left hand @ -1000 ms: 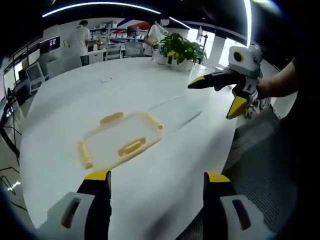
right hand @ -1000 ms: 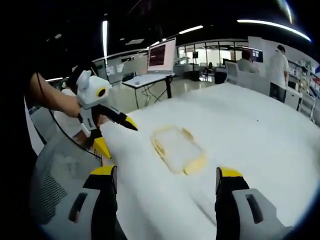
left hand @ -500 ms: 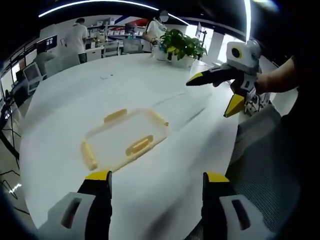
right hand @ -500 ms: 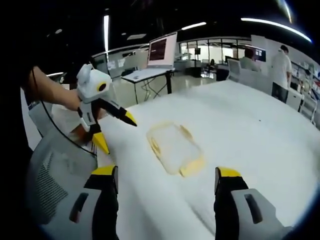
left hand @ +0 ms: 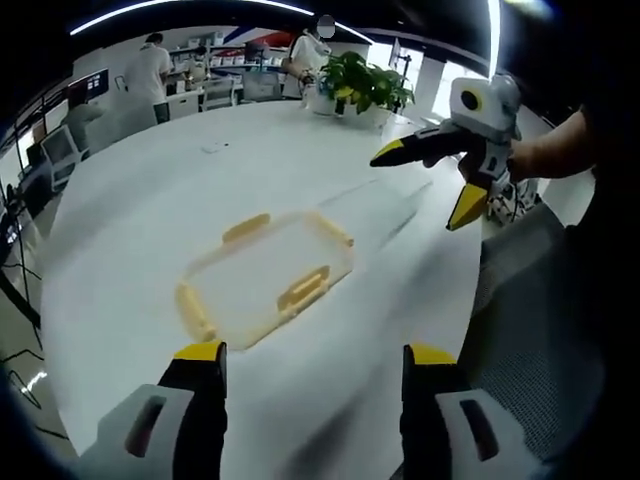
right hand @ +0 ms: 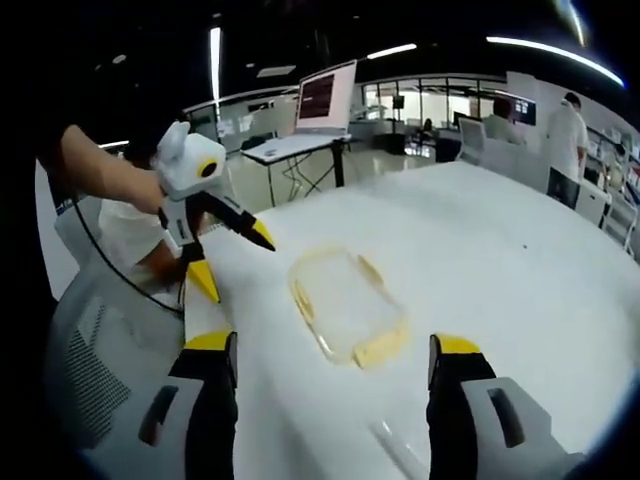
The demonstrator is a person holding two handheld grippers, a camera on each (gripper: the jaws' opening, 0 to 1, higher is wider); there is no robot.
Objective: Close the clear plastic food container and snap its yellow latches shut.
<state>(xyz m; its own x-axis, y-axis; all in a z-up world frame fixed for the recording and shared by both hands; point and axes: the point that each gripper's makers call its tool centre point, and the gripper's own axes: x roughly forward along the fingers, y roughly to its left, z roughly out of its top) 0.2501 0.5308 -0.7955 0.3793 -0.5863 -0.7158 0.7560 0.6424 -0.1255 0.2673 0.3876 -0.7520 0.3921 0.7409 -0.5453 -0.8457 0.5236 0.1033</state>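
Note:
A clear plastic container (left hand: 262, 282) with yellow latches (left hand: 303, 289) on its sides lies flat on the white table (left hand: 150, 200). In the left gripper view it sits just beyond my left gripper (left hand: 315, 354), which is open and holds nothing. My right gripper (left hand: 424, 184) hovers above the table's right side, open and apart from the container. In the right gripper view the container (right hand: 345, 306) lies ahead of the open right gripper (right hand: 332, 344). There the left gripper (right hand: 238, 266) hangs open to the container's left, held by a hand.
A potted plant (left hand: 364, 92) stands at the table's far edge, with people beyond it. A grey mesh chair (left hand: 535, 300) sits at the near table edge, chair (right hand: 90, 370) also in the right gripper view. A desk with a monitor (right hand: 325, 98) stands behind.
Both cameras have moved a little closer to the container, which looks larger now. Both grippers stay open and nothing has been touched.

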